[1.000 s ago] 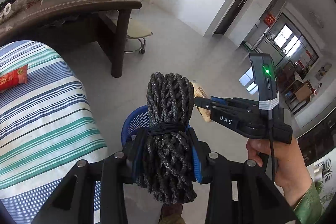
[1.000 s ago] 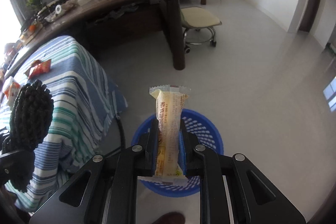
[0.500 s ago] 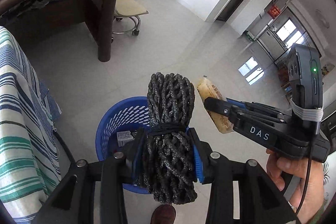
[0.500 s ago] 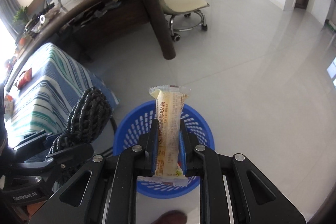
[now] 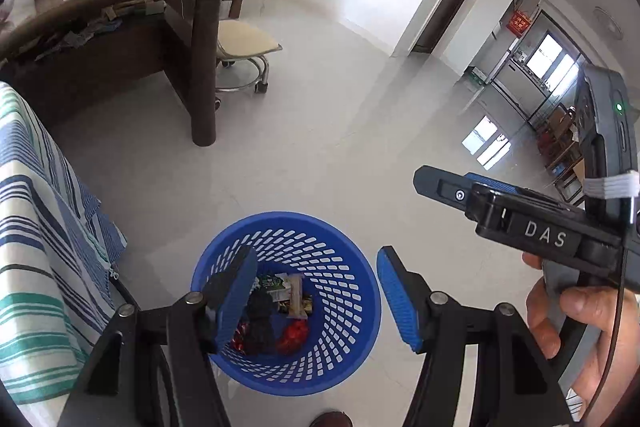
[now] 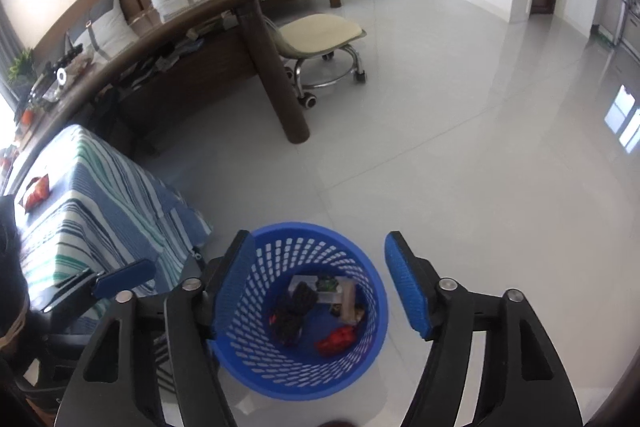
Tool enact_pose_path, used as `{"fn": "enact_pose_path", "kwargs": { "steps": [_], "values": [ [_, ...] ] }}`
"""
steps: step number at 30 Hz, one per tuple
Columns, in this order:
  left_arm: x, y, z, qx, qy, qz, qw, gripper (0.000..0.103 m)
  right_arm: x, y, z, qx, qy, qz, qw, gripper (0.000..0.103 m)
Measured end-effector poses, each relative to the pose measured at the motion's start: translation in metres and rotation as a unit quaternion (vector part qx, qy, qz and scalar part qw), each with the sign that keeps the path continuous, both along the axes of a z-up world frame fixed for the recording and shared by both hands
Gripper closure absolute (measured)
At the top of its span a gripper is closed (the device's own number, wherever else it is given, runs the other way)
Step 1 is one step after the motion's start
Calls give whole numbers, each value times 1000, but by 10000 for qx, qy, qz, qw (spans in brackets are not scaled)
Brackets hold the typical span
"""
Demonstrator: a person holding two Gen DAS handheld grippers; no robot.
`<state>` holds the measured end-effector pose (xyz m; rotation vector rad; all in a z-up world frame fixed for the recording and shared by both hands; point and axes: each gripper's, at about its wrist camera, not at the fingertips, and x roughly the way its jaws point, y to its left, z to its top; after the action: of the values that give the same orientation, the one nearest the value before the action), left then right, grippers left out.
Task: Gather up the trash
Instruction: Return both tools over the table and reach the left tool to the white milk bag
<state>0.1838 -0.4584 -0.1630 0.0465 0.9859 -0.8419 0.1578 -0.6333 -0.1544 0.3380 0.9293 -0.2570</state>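
Note:
A blue perforated basket [image 5: 288, 217] [image 6: 304, 227] stands on the pale floor right under both grippers. In it lie a black braided rope bundle [image 5: 260, 323] [image 6: 294, 307], a yellow snack wrapper [image 5: 297, 291] [image 6: 348, 301], a red wrapper [image 5: 294, 335] [image 6: 336, 341] and other scraps. My left gripper [image 5: 314, 291] hangs over the basket, its jaws opening with nothing between the blue pads. My right gripper [image 6: 320, 267] is likewise above the basket, jaws opening and empty. It also shows at the right of the left wrist view, held by a hand [image 5: 576, 315].
A table with a striped cloth [image 5: 36, 227] [image 6: 100, 211] stands to the left of the basket, with a red packet [image 6: 36, 191] on it. Behind are a dark wooden desk leg [image 5: 204, 67], a wheeled stool [image 6: 320, 31] and a sofa. A shoe tip [image 5: 330, 419] shows below.
Both grippers have opened. The rope bundle has left the left gripper and the snack wrapper the right one, and both now lie in the basket. Both hands have moved over the basket.

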Motion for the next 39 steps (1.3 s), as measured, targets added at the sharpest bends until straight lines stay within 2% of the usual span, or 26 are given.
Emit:
{"fn": "enact_pose_path", "kwargs": {
  "steps": [1, 2, 4, 7, 12, 14, 17, 20, 25, 31, 35, 39],
  "values": [
    [-8, 6, 7, -13, -173, -36, 9998, 37, -1, 1, 6, -123, -61, -65, 9999, 6],
    [-14, 12, 13, -20, -313, -70, 9995, 34, -2, 3, 11, -254, -139, -129, 9995, 2],
    [-27, 27, 25, -58, -512, -59, 9987, 24, -4, 7, 22, -515, -252, -221, 9981, 1],
    [-50, 55, 37, -110, -688, 108, 9975, 24, -7, 15, 36, -823, -398, -213, 9956, 1],
    [-83, 112, 52, -394, -696, 369, 9961, 24, -12, 45, 61, -1333, -759, 18, 9882, 1],
    [-91, 135, 54, -320, -735, 415, 9959, 24, -14, 63, 71, -1511, -932, 190, 9839, 1],
    [-96, 166, 55, -3, -763, 458, 9960, 24, -15, 100, 84, -1628, -1157, 553, 9783, 1],
    [-90, 201, 48, 364, -687, 764, 9940, 24, -15, 148, 87, -1566, -1256, 1102, 9734, 1],
    [-75, 269, 32, 921, -732, 1682, 9787, 24, -6, 237, 66, -1238, -953, 2108, 9650, 1],
    [-63, 351, 26, 1127, -583, 2515, 9595, 24, 3, 314, 22, -1065, -412, 2917, 9497, 1],
    [-56, 382, 22, 1078, -372, 2773, 9540, 24, 6, 347, 3, -961, -176, 3248, 9407, 1],
    [-54, 389, 20, 1133, -495, 2780, 9526, 24, 9, 363, -3, -858, -137, 3401, 9364, 1]
  ]
}}
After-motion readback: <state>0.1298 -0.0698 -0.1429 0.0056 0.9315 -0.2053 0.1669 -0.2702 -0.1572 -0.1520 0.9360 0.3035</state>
